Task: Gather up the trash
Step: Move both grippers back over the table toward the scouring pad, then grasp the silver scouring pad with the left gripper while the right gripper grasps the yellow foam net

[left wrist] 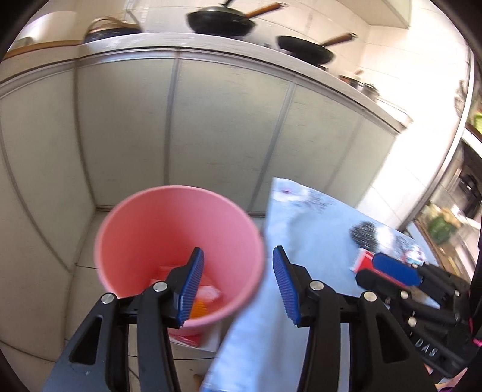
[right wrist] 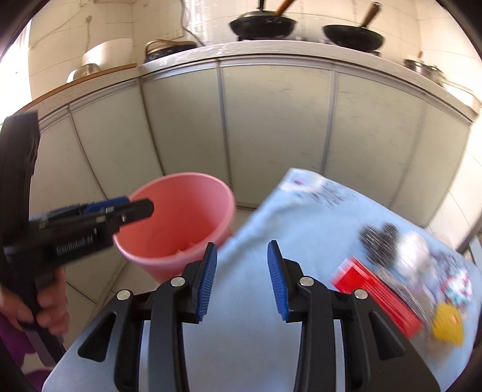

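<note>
The left gripper [left wrist: 238, 285] is hanging over the gap between the pink bin [left wrist: 180, 250] and the left edge of the desk [left wrist: 316, 241], its blue-padded fingers [left wrist: 192, 286] spread wide and gripping nothing. The bin is standing on the floor just beside the desk's left edge, and pieces of trash [left wrist: 192, 289], reddish, white and orange, are lying at its bottom. A red item is showing on the floor beneath the bin, partly hidden.

The right gripper [right wrist: 242, 280] is hovering above the desk's pale blue cloth, fingers [right wrist: 275, 280] likewise spread apart and empty. In the right wrist view the left gripper [right wrist: 90, 223] is showing from the side, held in a bare hand [right wrist: 39, 304], its tip reaching over the bin [right wrist: 180, 223] rim.

Toward the right edge of the desk [right wrist: 301, 217], a red box [right wrist: 376, 298] is lying flat, with a yellow crumpled piece [right wrist: 447, 325] just beside it at the near right corner. A dark mesh-like ball [right wrist: 379, 241] and a whitish crumpled wad [right wrist: 412, 253] are sitting just beyond the box, touching each other; blur is hiding their details.

Behind everything, pale cabinet doors [right wrist: 271, 129] are running under a kitchen counter carrying two black woks [right wrist: 262, 25] with wooden handles.
</note>
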Demonstrator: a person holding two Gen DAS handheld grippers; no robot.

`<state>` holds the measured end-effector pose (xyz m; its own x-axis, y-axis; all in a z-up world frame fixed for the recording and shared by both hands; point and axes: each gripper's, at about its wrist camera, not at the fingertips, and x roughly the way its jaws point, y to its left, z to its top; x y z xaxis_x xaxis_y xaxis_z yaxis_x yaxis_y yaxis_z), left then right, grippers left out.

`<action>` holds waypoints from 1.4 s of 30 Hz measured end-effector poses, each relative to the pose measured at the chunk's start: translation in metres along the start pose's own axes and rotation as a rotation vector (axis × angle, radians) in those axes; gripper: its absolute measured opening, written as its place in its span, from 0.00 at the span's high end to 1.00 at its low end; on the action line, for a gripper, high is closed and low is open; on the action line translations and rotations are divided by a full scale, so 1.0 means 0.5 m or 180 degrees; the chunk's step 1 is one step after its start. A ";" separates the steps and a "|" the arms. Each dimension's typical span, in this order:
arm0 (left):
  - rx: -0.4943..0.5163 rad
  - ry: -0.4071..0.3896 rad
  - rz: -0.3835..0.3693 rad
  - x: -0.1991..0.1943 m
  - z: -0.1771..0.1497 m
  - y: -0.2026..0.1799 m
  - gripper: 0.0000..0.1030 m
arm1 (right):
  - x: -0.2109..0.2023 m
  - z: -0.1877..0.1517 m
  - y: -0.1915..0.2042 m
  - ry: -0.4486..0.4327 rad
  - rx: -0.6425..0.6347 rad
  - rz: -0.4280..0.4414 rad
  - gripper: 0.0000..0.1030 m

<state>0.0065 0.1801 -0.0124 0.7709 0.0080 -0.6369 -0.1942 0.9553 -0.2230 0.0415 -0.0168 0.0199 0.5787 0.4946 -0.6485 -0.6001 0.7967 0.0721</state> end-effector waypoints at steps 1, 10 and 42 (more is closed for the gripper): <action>0.0037 0.0021 -0.0059 0.003 -0.003 -0.017 0.55 | -0.017 -0.016 -0.015 -0.0016 0.0024 -0.0061 0.66; 0.0537 0.0205 -0.0463 0.032 -0.039 -0.176 0.54 | -0.108 -0.145 -0.152 -0.0015 0.0450 -0.0566 0.66; -0.0505 0.1407 -0.0859 0.265 -0.017 -0.473 0.59 | -0.192 -0.292 -0.349 -0.0117 0.1298 -0.0912 0.66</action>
<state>0.1493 -0.0474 -0.0503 0.4841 -0.3892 -0.7837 -0.1400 0.8496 -0.5085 0.0101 -0.2542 -0.0412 0.7122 0.2421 -0.6589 -0.1537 0.9697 0.1901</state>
